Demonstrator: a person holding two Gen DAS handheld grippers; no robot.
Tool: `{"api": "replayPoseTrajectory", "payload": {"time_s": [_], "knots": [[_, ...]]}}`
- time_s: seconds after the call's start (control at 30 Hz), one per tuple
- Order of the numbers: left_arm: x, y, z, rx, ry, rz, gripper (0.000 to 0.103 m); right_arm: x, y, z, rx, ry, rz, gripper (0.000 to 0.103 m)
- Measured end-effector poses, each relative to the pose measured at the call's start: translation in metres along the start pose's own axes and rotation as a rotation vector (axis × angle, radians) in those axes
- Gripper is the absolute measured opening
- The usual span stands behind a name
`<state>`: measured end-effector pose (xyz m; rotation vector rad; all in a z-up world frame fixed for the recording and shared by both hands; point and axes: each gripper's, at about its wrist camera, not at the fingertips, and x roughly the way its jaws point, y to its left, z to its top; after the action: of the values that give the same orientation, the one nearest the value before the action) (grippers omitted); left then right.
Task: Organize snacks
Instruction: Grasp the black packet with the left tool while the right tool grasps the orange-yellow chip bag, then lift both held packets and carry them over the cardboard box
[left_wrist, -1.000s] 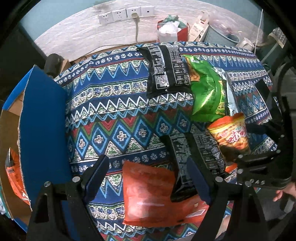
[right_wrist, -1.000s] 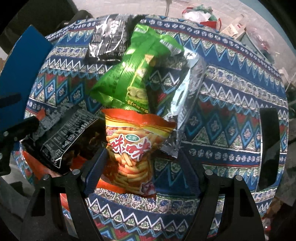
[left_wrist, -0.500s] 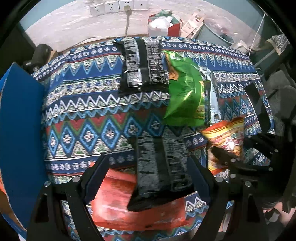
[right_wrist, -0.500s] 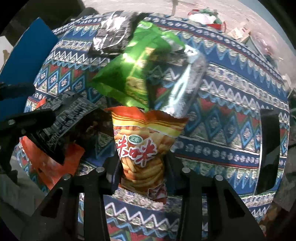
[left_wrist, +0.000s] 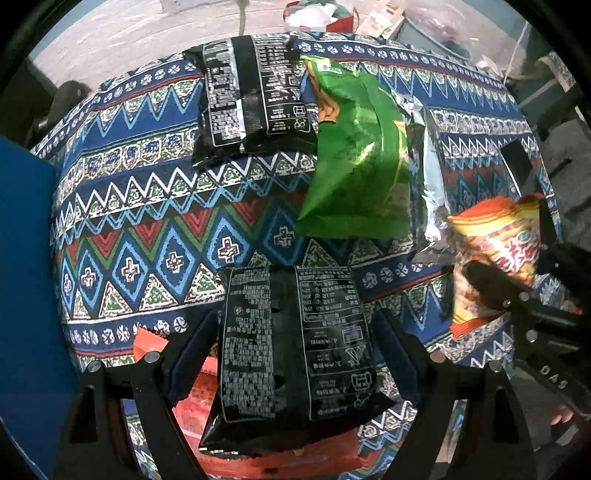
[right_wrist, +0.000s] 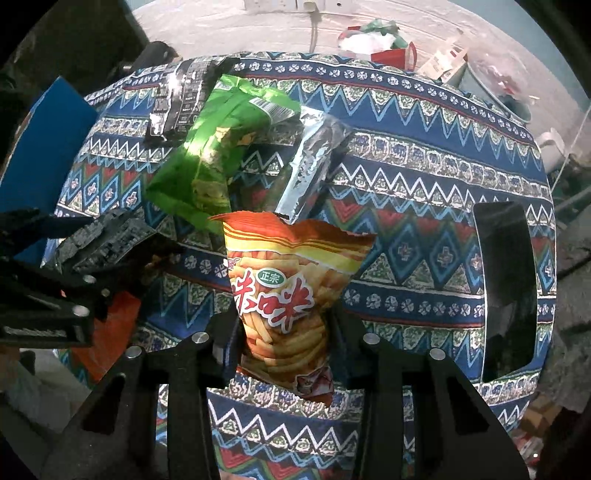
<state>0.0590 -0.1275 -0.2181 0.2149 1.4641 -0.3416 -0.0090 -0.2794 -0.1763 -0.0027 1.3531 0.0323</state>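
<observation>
A blue box (left_wrist: 26, 277) stands at the patterned table's (left_wrist: 147, 206) left edge; its contents are hidden. The left gripper (left_wrist: 295, 343) is spread wide around a black snack bag (left_wrist: 295, 343) lying on a red packet (left_wrist: 192, 402) at the near edge. The right gripper (right_wrist: 284, 332) is clamped on an orange fries bag (right_wrist: 288, 295). A green bag (left_wrist: 358, 162) and another black bag (left_wrist: 251, 99) lie toward the far edge.

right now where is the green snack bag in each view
Left wrist view: the green snack bag lies upper centre-right, beside the far black snack pack.
Right wrist view: the green snack bag lies upper left of centre, just above the orange fries bag pinched in the right hand-held gripper.
Shared landmark: the crumpled silver packet against the green bag's right side.
</observation>
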Motion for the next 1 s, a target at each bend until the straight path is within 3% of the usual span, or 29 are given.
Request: {"api": "replayPoseTrajectory", "payload": {"time_s": [0.03,0.1,0.2,0.53,1.0], "knots": [[0.001,-0.002,0.0,0.005,-0.002,0.004,0.086,-0.001,0.0,0.0,-0.001,-0.002,0.0,0.039],[0.003,-0.003,0.001,0.016,-0.005,0.011,0.07,-0.001,0.005,0.002,-0.003,-0.005,-0.001,0.039],[0.002,-0.002,0.0,0.029,-0.019,0.01,0.063,-0.003,0.005,0.006,-0.006,-0.014,-0.004,0.039],[-0.035,0.0,-0.016,0.097,-0.142,0.081,0.063,-0.009,0.01,0.015,-0.01,-0.047,-0.015,0.039],[-0.086,0.025,-0.027,0.055,-0.279,0.149,0.063,-0.048,0.032,0.027,-0.042,-0.15,-0.002,0.039]]}}
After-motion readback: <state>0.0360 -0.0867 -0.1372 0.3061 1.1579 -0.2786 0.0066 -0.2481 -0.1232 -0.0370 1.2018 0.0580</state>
